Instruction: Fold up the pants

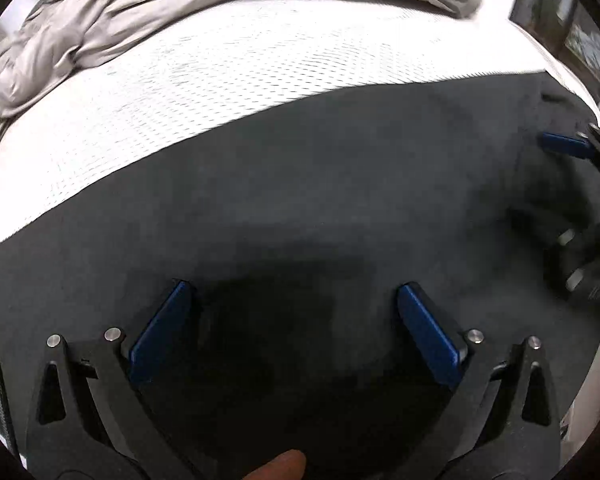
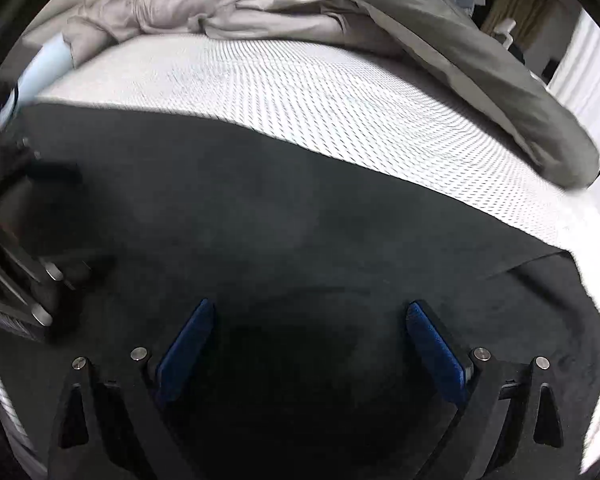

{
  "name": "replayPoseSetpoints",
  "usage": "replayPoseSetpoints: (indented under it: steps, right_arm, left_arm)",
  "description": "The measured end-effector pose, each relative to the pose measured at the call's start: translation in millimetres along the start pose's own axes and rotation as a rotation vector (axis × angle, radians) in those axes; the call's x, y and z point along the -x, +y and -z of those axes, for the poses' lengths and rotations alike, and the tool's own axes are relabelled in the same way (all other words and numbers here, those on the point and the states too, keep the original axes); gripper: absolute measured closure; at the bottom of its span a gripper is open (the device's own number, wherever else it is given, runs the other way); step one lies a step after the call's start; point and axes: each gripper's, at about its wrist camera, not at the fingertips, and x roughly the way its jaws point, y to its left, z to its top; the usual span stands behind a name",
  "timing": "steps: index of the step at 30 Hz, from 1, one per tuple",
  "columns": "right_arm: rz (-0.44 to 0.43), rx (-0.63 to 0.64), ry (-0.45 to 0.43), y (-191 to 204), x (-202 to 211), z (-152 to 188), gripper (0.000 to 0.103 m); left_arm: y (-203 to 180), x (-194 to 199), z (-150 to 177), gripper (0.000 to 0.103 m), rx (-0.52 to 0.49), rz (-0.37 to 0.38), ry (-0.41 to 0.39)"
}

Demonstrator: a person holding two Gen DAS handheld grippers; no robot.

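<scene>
The dark grey pants (image 1: 300,184) lie flat on a white dotted mattress (image 1: 220,64) and fill the near half of both views (image 2: 300,208). My left gripper (image 1: 294,292) is open just above the fabric, holding nothing. My right gripper (image 2: 310,310) is open too, low over the pants. The right gripper also shows at the right edge of the left wrist view (image 1: 580,184), and the left gripper shows blurred at the left edge of the right wrist view (image 2: 24,240). A fold edge of the pants runs at the far right (image 2: 532,264).
A crumpled grey duvet (image 2: 260,4) lies along the far side of the mattress (image 2: 300,92) and also shows in the left wrist view (image 1: 140,12). A light blue object (image 2: 40,68) sits at the far left. A window (image 1: 572,32) is at the right.
</scene>
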Motion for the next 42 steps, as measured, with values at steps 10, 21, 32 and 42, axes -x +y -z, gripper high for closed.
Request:
replayPoseSetpoints:
  steps: [10, 21, 32, 42]
  right_arm:
    - [0.191, -0.42, 0.01, -167, 36, 69, 0.009]
    - [-0.021, -0.175, -0.042, -63, -1, -36, 0.009]
    - [0.113, -0.376, 0.012, -181, 9, 35, 0.018]
    - [-0.012, -0.214, -0.051, -56, 53, 28, 0.016]
  left_arm:
    - [53, 16, 13, 0.001, 0.081, -0.041, -0.038]
    - [-22, -23, -68, 0.001, -0.026, -0.021, -0.053]
    - [56, -25, -53, 0.0, 0.138, -0.009, -0.058]
    - [-5, 20, 0, 0.001, 0.025, 0.035, -0.081]
